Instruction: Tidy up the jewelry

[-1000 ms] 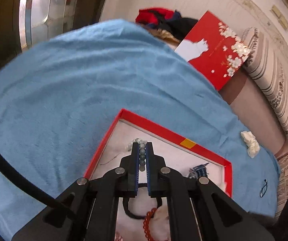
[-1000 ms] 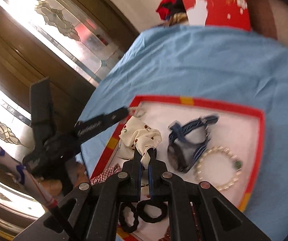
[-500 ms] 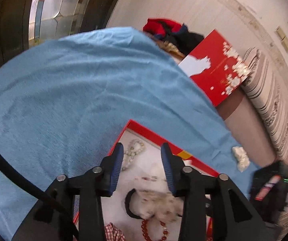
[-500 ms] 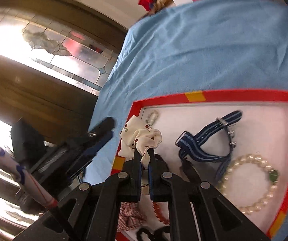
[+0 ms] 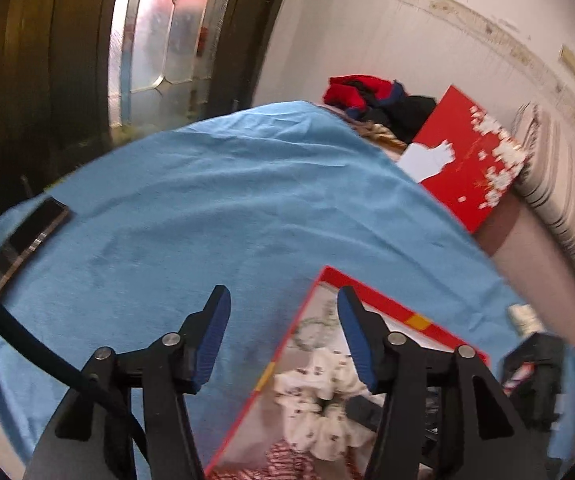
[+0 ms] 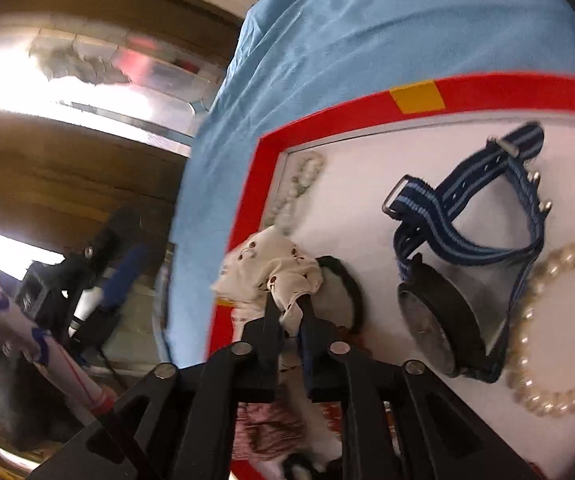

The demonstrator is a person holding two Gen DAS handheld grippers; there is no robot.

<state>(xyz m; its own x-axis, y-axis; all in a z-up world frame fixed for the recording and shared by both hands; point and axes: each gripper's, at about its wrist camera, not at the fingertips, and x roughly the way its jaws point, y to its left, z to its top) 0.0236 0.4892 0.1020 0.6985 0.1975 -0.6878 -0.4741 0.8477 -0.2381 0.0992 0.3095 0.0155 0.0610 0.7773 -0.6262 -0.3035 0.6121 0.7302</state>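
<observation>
The worktop (image 5: pixel 215 208) is covered w/ a blue cloth, and on it lies the red-rimmed tray (image 6: pixel 367 104), where most of the jewelry is already collected, so I judge the task as well advanced but not finished. Inside the tray, in the right wrist view, I see the watch w/ blue striped strap (image 6: pixel 459 248), just beside it the pearl bracelet (image 6: pixel 547 360), and in the far left corner the small pale bead bracelet (image 6: pixel 299 184), which lies loose against the rim. A black hair tie (image 6: pixel 347 284) and a red-checked fabric piece (image 6: pixel 263 428) are at the near side, partly hidden. The right tool (image 6: pixel 287 312) is closed on the white dotted scrunchie (image 6: pixel 271 268), which hangs over the tray's left edge, so this item is not placed yet; this is what remains, as far as the pics show. The left tool (image 5: pixel 283 312) is wide open and empty, hovering over the tray's left rim and the cloth. Vs. 1 s ago: then the left tool was closed on the pale bead bracelet above the tray; half a sec ago it was already open w/ the beads lying below, and now it is pulled more back and to the left. The right tool kept its grip on the scrunchie in all frames, and came closer to the tray. A phone (image 5: pixel 35 232) lies at the cloth's left edge.
</observation>
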